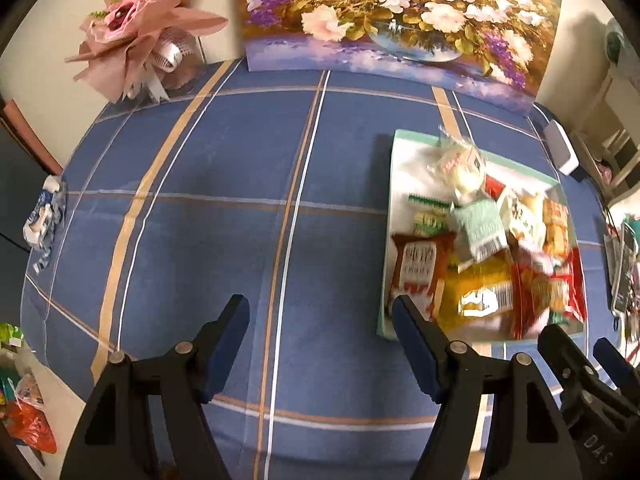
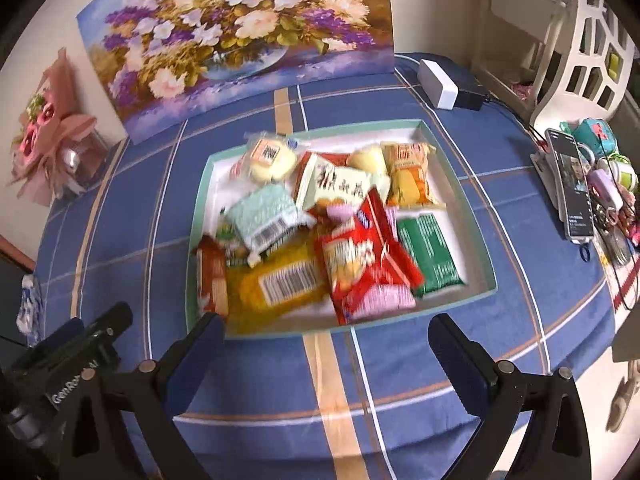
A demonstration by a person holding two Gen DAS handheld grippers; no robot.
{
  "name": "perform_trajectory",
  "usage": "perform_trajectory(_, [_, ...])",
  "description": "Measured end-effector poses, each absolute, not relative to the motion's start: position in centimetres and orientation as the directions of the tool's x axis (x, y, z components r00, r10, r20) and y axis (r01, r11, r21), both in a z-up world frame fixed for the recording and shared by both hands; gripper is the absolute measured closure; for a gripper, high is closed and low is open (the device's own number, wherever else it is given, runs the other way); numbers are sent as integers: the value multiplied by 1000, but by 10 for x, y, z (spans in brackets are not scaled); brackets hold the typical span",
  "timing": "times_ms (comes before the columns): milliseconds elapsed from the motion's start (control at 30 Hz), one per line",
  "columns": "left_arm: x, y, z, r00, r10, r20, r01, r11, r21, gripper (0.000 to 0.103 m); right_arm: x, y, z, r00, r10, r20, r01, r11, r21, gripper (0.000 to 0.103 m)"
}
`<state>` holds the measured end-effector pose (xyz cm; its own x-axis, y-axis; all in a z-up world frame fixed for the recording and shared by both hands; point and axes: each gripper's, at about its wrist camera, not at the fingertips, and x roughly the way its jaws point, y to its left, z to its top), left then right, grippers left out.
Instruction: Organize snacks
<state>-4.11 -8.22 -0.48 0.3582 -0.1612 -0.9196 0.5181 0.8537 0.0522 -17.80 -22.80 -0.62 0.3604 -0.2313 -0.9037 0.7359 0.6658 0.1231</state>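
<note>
Both grippers, left [image 1: 320, 344] and right [image 2: 326, 354], hover with fingers spread and empty beside the shallow mint-rimmed white box [image 2: 454, 168] of light, crinkly, slippery snack packets [image 2: 360, 264], best pinched at a sealed edge.

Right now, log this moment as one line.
left gripper: open, empty | right gripper: open, empty | snacks: piled in tray | tablecloth: bare beside tray

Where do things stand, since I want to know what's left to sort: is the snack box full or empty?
Full: the box holds a jumble of overlapping packets, such as the red packet and the yellow packet.
</note>
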Motion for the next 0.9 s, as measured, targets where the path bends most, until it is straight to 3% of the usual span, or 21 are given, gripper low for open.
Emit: perform_trajectory(900, [-46,-49,0,370,-146,-918,467,883,48,28,-177,-207,2,388,-251,-887,695,712,103,0])
